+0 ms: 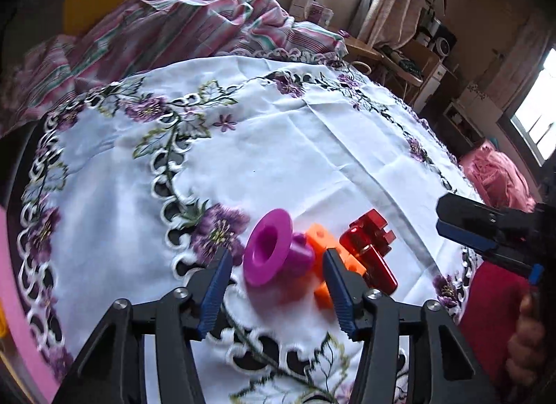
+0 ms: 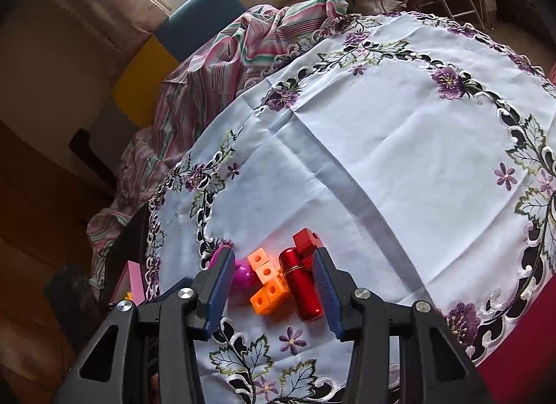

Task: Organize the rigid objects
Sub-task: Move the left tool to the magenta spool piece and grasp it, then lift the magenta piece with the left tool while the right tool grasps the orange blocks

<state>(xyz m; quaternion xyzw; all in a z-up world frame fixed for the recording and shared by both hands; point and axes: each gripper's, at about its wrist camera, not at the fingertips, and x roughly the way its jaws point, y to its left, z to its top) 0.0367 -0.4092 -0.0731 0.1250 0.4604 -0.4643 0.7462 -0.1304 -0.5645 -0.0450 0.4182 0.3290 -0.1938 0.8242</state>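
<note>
Left gripper point(image 1: 278, 258) – jaws spread wide, nothing between the pads; its fingertips flank the magenta flanged spool point(image 1: 269, 251), which lies on its side with the flange toward the camera. No contact is visible

Right gripper point(image 2: 272, 259) – jaws likewise spread and holding nothing; hovers low over the cluster from the opposite side, and shows at the right edge of the left wrist view

Items, task objects:
- magenta flanged spool – on the embroidered white tablecloth point(image 1: 312, 146), near its edge, touching or just beside the orange piece
- orange cube-block piece point(image 2: 267, 282) – several joined cubes with round holes, between the spool and the red items
- red cylinder point(image 2: 304, 287) – glossy, lying on its side, just beside the orange cubes
- red block piece point(image 2: 305, 239) – notched, with a hole, at the far end of the cylinder; whether the two red parts are joined cannot be told

Items, surroundings: striped pink-and-green cloth point(image 1: 166, 32) bunched at the far side of the table; pink box edge point(image 2: 133, 282) at the near-left corner, contents not clear

Progress, as a judgement: the four pieces lie huddled together in one small group, unsorted, with no visible destination occupied. Sorting looks at or near its start – the spool appears to be the first candidate for pickup by the left tool, and all other pieces are left to do
</note>
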